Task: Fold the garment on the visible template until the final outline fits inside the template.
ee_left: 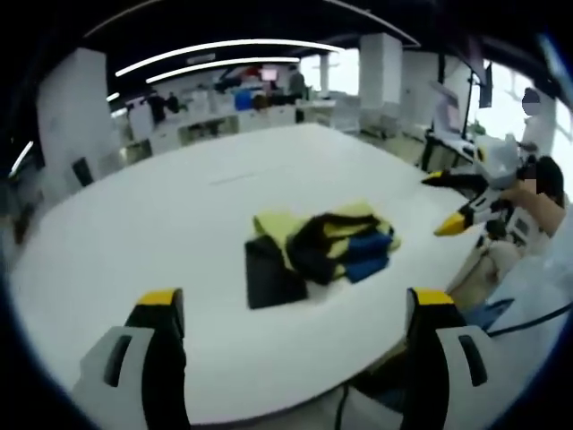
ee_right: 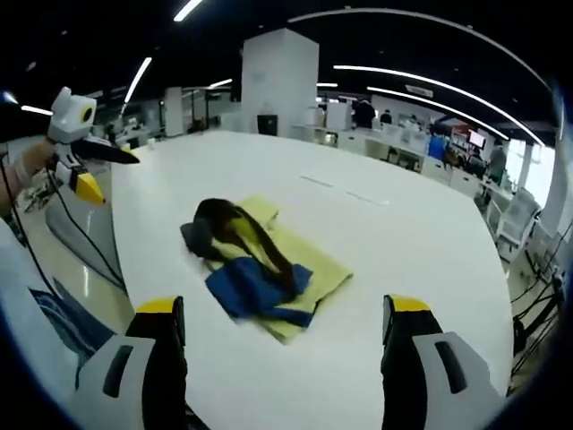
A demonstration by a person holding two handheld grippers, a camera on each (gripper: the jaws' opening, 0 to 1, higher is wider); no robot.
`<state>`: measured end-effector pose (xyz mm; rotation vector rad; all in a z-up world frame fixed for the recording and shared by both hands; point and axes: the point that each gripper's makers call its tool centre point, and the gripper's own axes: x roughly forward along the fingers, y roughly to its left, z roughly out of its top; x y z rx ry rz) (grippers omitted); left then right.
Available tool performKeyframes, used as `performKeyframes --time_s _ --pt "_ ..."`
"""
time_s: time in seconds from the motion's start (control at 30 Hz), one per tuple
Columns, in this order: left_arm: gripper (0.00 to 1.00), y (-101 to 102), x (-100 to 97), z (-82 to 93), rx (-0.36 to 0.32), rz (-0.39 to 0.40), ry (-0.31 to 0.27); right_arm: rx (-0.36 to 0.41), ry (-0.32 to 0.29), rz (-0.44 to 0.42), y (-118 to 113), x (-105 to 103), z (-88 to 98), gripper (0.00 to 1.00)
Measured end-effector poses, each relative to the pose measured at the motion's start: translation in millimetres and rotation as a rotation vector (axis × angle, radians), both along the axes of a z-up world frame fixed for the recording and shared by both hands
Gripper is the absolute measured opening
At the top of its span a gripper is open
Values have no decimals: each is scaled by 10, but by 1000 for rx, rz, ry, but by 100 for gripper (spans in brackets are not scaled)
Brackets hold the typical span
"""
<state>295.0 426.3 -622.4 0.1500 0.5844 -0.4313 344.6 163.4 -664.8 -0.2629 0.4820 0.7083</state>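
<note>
A bunched garment [ee_left: 327, 240] in yellow, black and blue lies in a heap on the white table [ee_left: 179, 215]. A dark template [ee_left: 271, 273] sticks out from under its near side. My left gripper [ee_left: 297, 305] is open and empty, held back from the heap. From the right, my right gripper [ee_left: 449, 202] comes in beside the table edge, jaws apart. In the right gripper view the garment [ee_right: 260, 260] lies ahead of my open right gripper [ee_right: 285, 309], with a corner of the template [ee_right: 189, 235] peeking out at its far left. The left gripper [ee_right: 106, 172] hovers at the upper left.
The table edge [ee_right: 125, 269] runs close on the left of the right gripper view, with floor and cables below. A person's arm [ee_left: 542, 202] holds the right gripper. Desks, chairs and a white pillar [ee_right: 279, 81] stand beyond the table.
</note>
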Motion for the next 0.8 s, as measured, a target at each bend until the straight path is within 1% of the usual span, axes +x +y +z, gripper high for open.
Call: performKeyframes --time_s 0.07,0.1,0.2,0.37,0.5,0.67,0.8 --pt "100 2 1 -6 3 8 -2 5 14 19 1 29 -36 80" --pt "100 3 2 -6 3 14 -3 5 14 23 1 44 -48 78" --pt "100 1 1 -1 0 30 -12 11 6 24 -8 119 -71 76" --pt "100 -5 -8 -36 1 55 -5 14 6 47 2 211 -97 67" --pt "100 -35 -10 -33 -2 68 -12 25 8 74 34 245 -99 64" --pt "100 -105 -20 -42 3 73 -9 29 6 106 59 280 -95 55" --pt "100 -155 -30 -22 -3 77 -18 27 2 131 84 296 -90 48"
